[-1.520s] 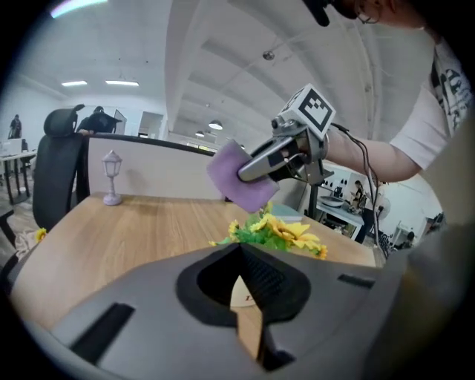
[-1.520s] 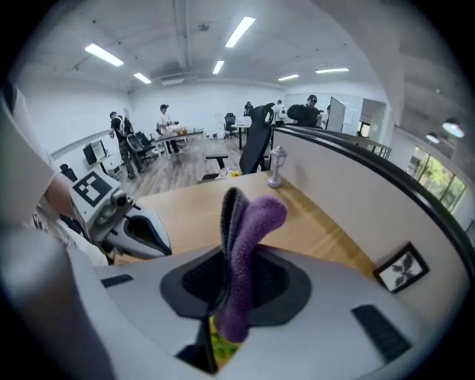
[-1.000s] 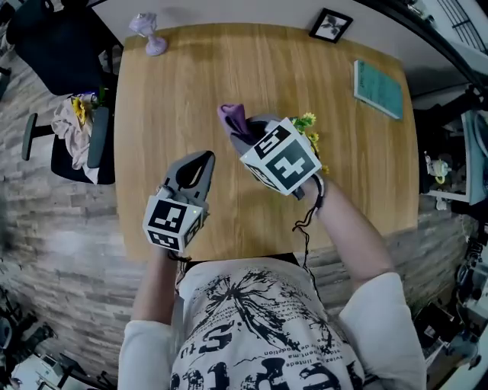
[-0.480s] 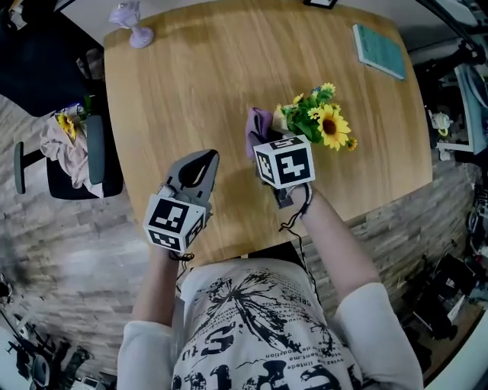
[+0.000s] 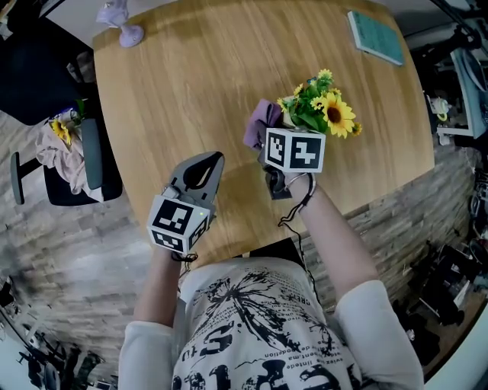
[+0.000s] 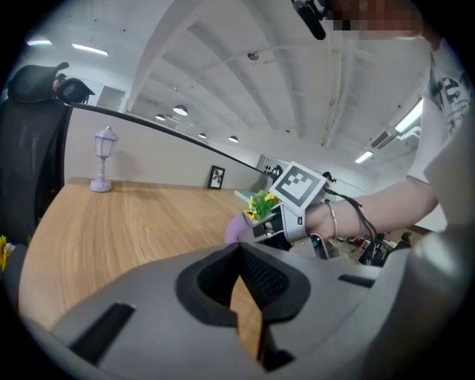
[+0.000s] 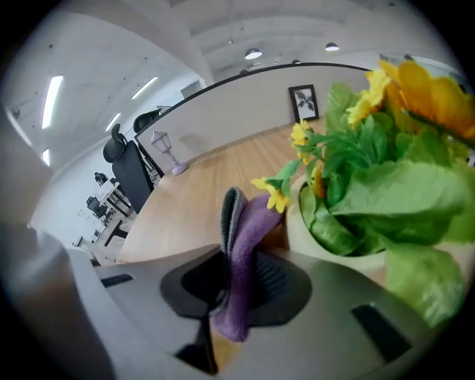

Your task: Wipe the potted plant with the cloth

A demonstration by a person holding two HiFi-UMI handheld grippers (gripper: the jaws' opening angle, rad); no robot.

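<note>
A potted plant (image 5: 319,107) with yellow sunflowers and green leaves stands on the wooden table (image 5: 198,84). Its cream pot (image 7: 330,236) fills the right of the right gripper view. My right gripper (image 5: 268,137) is shut on a purple cloth (image 5: 261,123), which sticks up between the jaws just left of the pot (image 7: 241,252). Whether the cloth touches the pot is unclear. My left gripper (image 5: 203,169) hovers over the table's near side, left of the right one, shut and empty. From the left gripper view (image 6: 239,251) I see the cloth (image 6: 236,231) and the plant (image 6: 261,202) ahead.
A lilac lamp figurine (image 5: 122,21) stands at the table's far left corner and a teal book (image 5: 374,36) lies at the far right. A small picture frame (image 7: 302,102) leans at the back edge. A black chair (image 5: 46,76) with clothes on it stands left of the table.
My right gripper has rolled and sunk beside the plant, so the flowers now show past its cube. The left gripper has dipped a little.
</note>
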